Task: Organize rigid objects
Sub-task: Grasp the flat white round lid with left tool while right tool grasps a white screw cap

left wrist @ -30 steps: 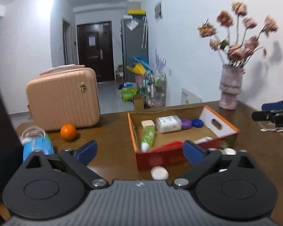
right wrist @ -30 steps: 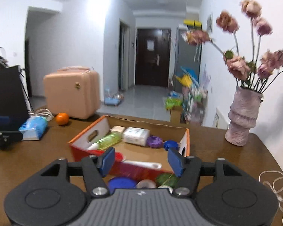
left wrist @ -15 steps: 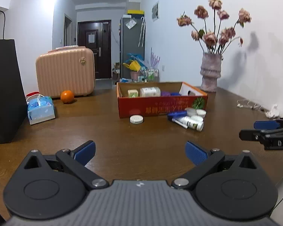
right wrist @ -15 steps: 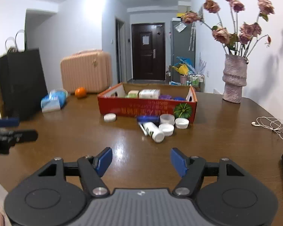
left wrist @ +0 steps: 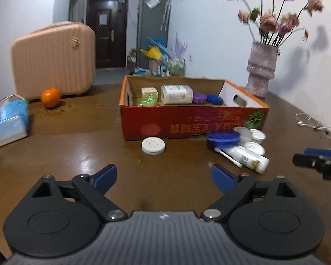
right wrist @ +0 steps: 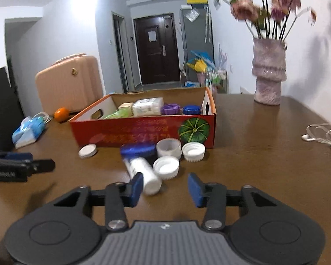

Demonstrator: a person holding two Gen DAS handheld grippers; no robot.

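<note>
both grippers sit closer to the box than half a second ago, and their jaws are closing.

left wrist view: left gripper [left wrist: 163, 175] jaws still wide, nothing between them, above bare table [left wrist: 66, 154]. ahead, a white lid [left wrist: 153, 146] lies just before the red cardboard box [left wrist: 187, 121]. to its right are a blue lid [left wrist: 222, 137] and a white bottle [left wrist: 247, 158].

right wrist view: right gripper [right wrist: 165, 186] jaws narrower, empty. white bottle [right wrist: 143, 174] lies on its side just beyond the left finger; white caps [right wrist: 166, 166] cluster beside it, against the box [right wrist: 143, 132].
</note>
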